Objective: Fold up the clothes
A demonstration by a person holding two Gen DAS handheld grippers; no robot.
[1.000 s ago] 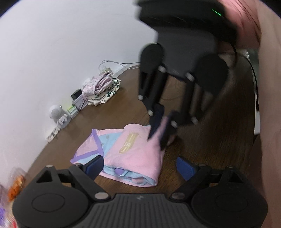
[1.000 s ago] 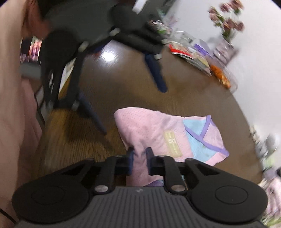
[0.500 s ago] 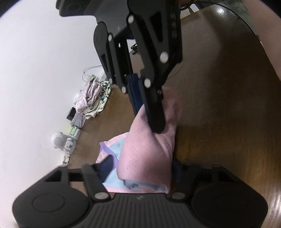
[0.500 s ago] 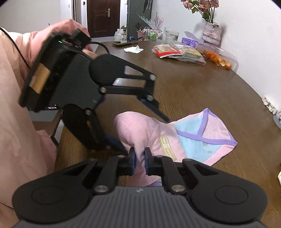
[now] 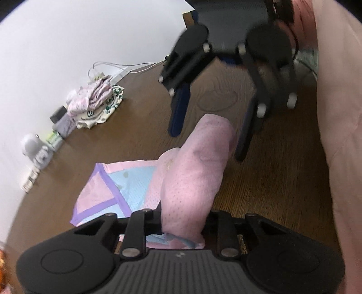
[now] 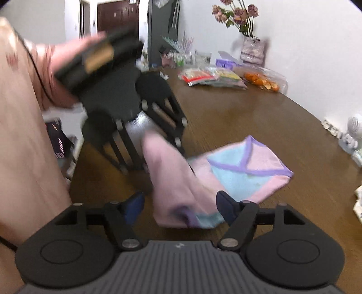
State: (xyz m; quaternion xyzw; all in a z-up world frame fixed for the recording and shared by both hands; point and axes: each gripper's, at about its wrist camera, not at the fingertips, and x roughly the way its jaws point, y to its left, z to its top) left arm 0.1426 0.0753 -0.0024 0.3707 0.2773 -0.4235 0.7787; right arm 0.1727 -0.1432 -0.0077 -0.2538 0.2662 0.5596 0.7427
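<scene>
The left gripper point(image 5: 184, 222) is closing its jaws on a raised fold of the pink garment point(image 5: 192, 181), the cloth bunched up between its fingers, while the right gripper point(image 6: 179, 209) is opening, its blue pads spread wide with the near hem of the same garment lying loose between them, untouched by either pad as far as the blur allows. The rest of the garment lies flat on the brown wooden table point(image 6: 260, 117), showing a pale blue panel with purple trim point(image 6: 246, 158). No writing can be read anywhere; a tan label on the left gripper's body is too blurred to make out. Out along the far edge of the table sit snack packets point(image 6: 210, 77), a bag of oranges point(image 6: 262, 82) and a vase of dried flowers point(image 6: 251, 49) against the white wall. In the left wrist view, a pile of folded clothes point(image 5: 95, 104) rests by the wall. A dark door point(image 6: 117, 15) stands far back.
</scene>
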